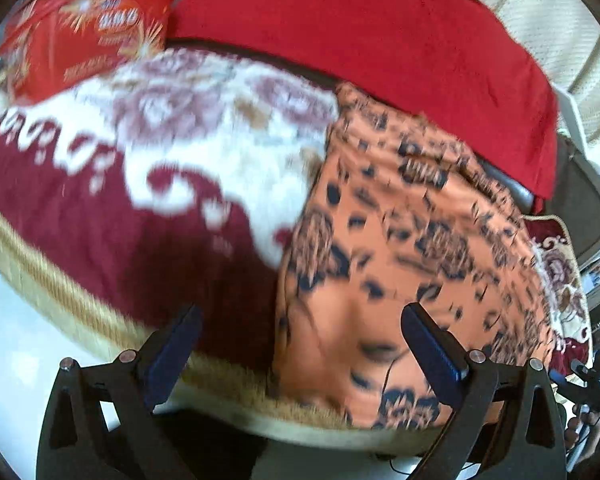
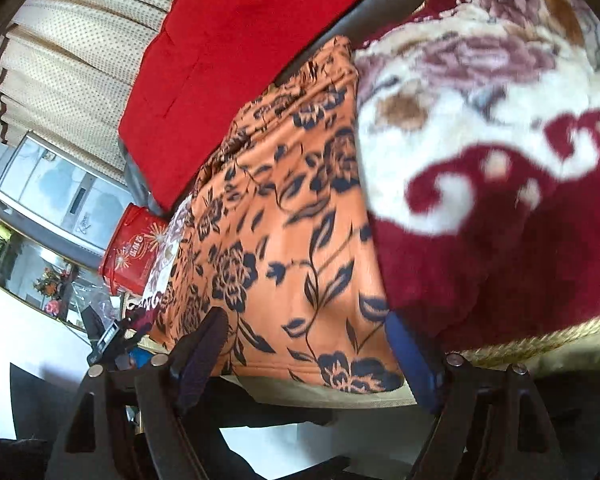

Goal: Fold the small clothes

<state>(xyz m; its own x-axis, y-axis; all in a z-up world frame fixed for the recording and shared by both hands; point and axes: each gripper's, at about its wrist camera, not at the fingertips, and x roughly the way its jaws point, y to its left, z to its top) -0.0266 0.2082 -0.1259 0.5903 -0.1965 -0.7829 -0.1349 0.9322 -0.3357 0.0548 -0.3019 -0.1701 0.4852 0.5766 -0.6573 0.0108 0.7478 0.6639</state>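
Both your left gripper (image 1: pixel 300 330) and right gripper (image 2: pixel 306 334) have fingers spread wide, empty, above the orange floral garment (image 1: pixel 400 240); it lies flat, apparently unfolded, folding remains.

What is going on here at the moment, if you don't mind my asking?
A person is working with two handheld grippers over an orange floral garment that lies flat on a maroon and cream floral blanket. The left gripper and the right gripper both hover at the garment's near edge with jaws open, gripping nothing yet. A red cloth lies behind the garment, and a red printed bag sits off to the side. The views are blurred.
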